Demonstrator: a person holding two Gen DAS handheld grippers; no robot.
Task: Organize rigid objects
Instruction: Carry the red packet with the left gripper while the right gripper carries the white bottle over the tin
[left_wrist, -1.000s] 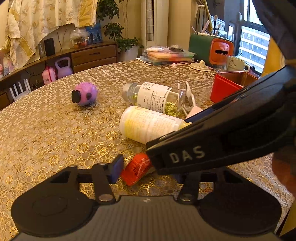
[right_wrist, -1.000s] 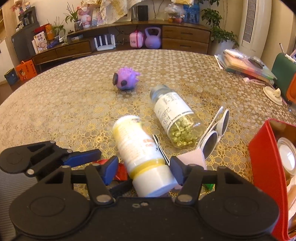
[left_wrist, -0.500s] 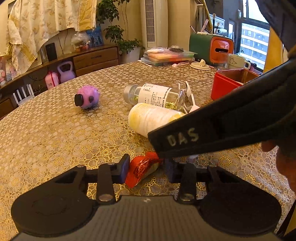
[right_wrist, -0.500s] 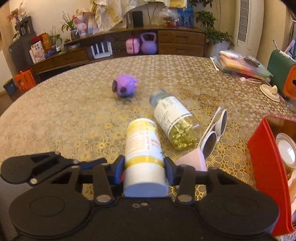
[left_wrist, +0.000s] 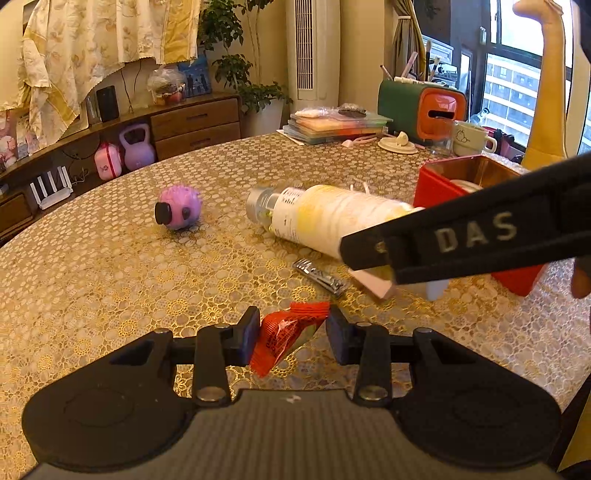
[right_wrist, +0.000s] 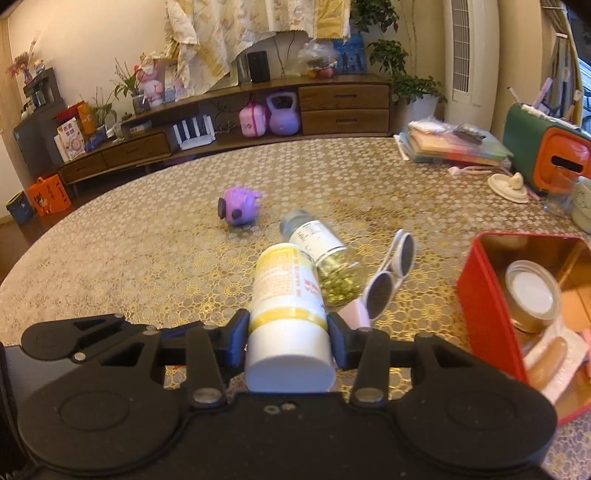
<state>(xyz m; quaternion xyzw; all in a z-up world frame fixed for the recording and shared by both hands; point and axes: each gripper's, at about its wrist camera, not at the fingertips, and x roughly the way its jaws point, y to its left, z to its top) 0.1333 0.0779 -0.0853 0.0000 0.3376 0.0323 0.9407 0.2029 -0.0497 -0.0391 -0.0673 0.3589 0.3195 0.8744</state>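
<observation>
While a second ago the left gripper (left_wrist: 290, 334) stood wide around the red packet (left_wrist: 284, 338), in the left wrist view it now clenches it, lifted off the table (left_wrist: 110, 280).

In the right wrist view, the right gripper (right_wrist: 286, 332), before only closing, grasps the yellow bottle (right_wrist: 286, 295). The red box (right_wrist: 484, 306) waits at 3 o'clock, probably their destination.
</observation>
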